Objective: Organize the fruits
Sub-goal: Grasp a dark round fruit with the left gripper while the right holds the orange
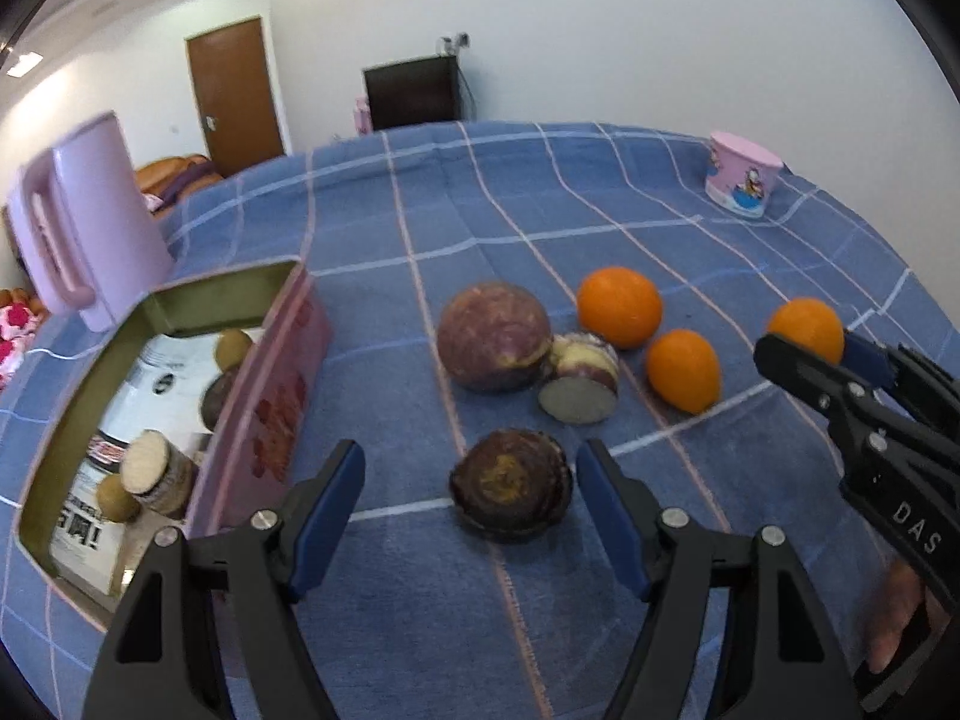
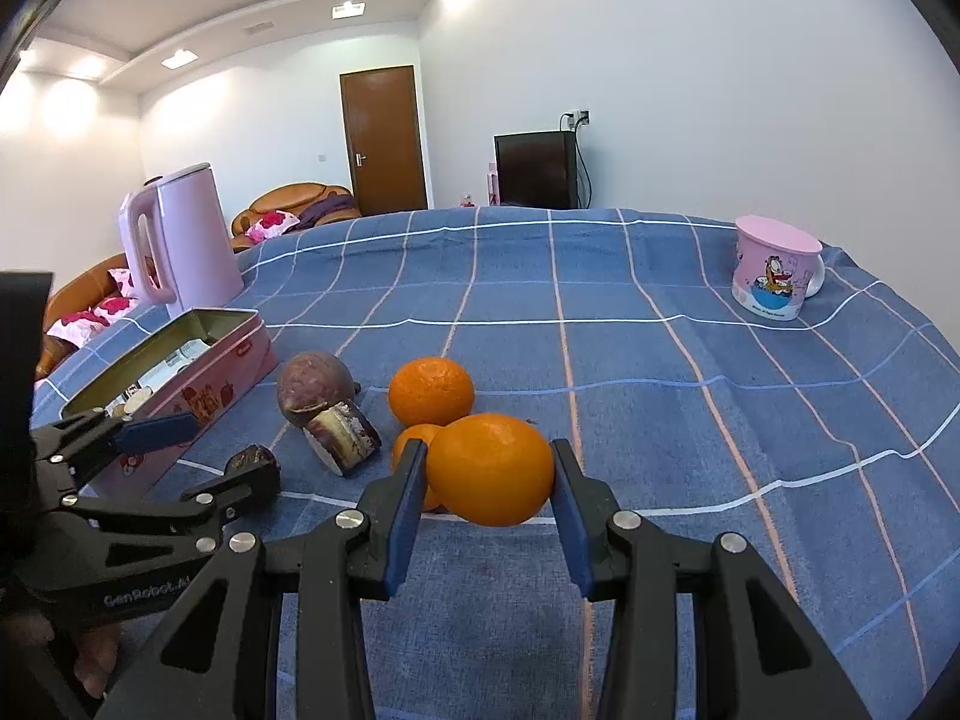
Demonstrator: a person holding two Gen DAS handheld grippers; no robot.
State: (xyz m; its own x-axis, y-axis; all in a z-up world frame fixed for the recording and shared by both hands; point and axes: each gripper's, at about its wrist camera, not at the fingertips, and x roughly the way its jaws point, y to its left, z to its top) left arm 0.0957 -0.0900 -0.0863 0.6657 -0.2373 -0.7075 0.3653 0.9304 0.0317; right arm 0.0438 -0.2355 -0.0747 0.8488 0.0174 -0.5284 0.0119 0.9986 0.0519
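My left gripper (image 1: 471,510) is open, its blue pads on either side of a dark purple fruit (image 1: 510,483) that rests on the blue checked cloth; neither pad presses on it. My right gripper (image 2: 487,453) is shut on an orange (image 2: 489,468), both pads against its sides. From the left wrist view that orange (image 1: 807,327) shows at the right, in the right gripper (image 1: 816,354). Two more oranges (image 1: 621,306) (image 1: 684,369) lie loose. A big round purple fruit (image 1: 492,336) and a cut piece (image 1: 579,384) lie beside them.
An open pink tin (image 1: 258,396) holding a few small fruits and a cut piece stands at the left. A pink kettle (image 1: 90,222) rises behind it. A pink cartoon mug (image 2: 774,276) sits far right. The table's far edge curves behind; a person's hand (image 1: 900,618) holds the right gripper.
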